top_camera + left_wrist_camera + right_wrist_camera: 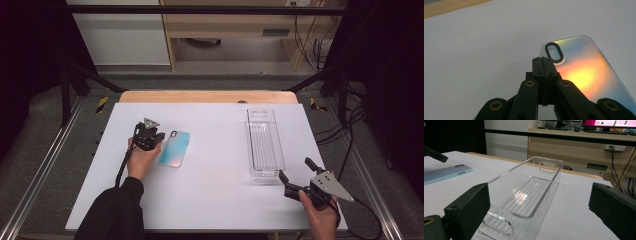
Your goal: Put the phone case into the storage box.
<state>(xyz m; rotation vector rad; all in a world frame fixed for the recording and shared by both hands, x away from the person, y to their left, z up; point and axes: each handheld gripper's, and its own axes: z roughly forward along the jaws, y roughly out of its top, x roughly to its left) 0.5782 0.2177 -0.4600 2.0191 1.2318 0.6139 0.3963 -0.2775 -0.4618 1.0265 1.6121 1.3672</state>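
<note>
A: Where is the left gripper [148, 131] right now?

B: It sits on the white table [210, 200], held by the person's left hand [140, 159]. Its jaws are pressed flat together with nothing between them; the left gripper [543, 59] view shows the two black pads meeting in a thin seam.

A: And the phone?

B: The phone [175, 148] lies flat, back side up, just to the right of that gripper. In the left gripper view the phone [584, 72] has a shiny, rainbow-tinted back, and its oval camera ring is right past the jaw tips, slightly to their right. The tips look as if they reach the corner of the phone, but from this angle I cannot tell whether they touch it or hang just above.

A: What about the right gripper [296, 178]?

B: It is in the person's right hand [320, 212], near the front right corner of the table. Its jaws stand wide apart and grip nothing.

A: What is ahead of it?

B: A clear plastic tray [264, 145], long and narrow, lying lengthwise away from the person. In the right gripper view the tray [499, 220] has its near end between the two spread jaws, though apart from both pads. The phone [445, 173] shows far off to the left of that gripper
</note>
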